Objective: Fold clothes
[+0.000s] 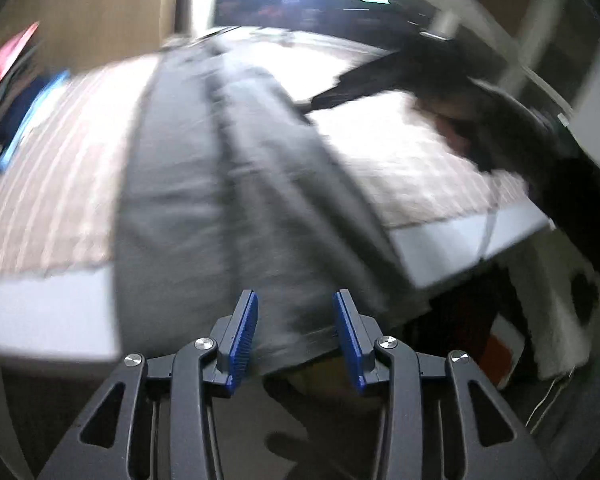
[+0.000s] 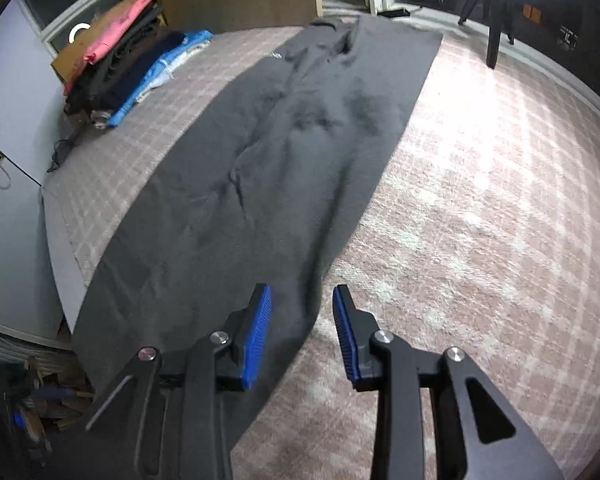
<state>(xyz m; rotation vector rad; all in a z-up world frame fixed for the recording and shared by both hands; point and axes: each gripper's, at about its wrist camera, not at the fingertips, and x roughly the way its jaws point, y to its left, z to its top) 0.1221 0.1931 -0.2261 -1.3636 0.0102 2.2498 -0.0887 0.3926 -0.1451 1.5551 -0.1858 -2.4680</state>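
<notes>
grey garment (image 2: 284, 152): flat lengthwise on checked bed (image 2: 480, 208) | left gripper (image 1: 295, 334): released, above its near hem | right gripper (image 2: 302, 330): released, over its near right edge

Right gripper (image 2: 302, 300): jaws apart, nothing clamped, above near edge of grey garment (image 2: 284, 152). Garment spread lengthwise on checked cover (image 2: 480, 200). Folded clothes stack (image 2: 128, 64) far left.

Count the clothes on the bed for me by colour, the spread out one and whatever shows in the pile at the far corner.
Grey: 1, the long grey fabric garment spread flat along the plaid bed cover
Pink: 1, the folded pink cloth topping the pile
Black or dark: 1 at least, dark folded layers, too merged to separate
Light blue: 1, the light blue folded piece
Total: 4 at least
</notes>
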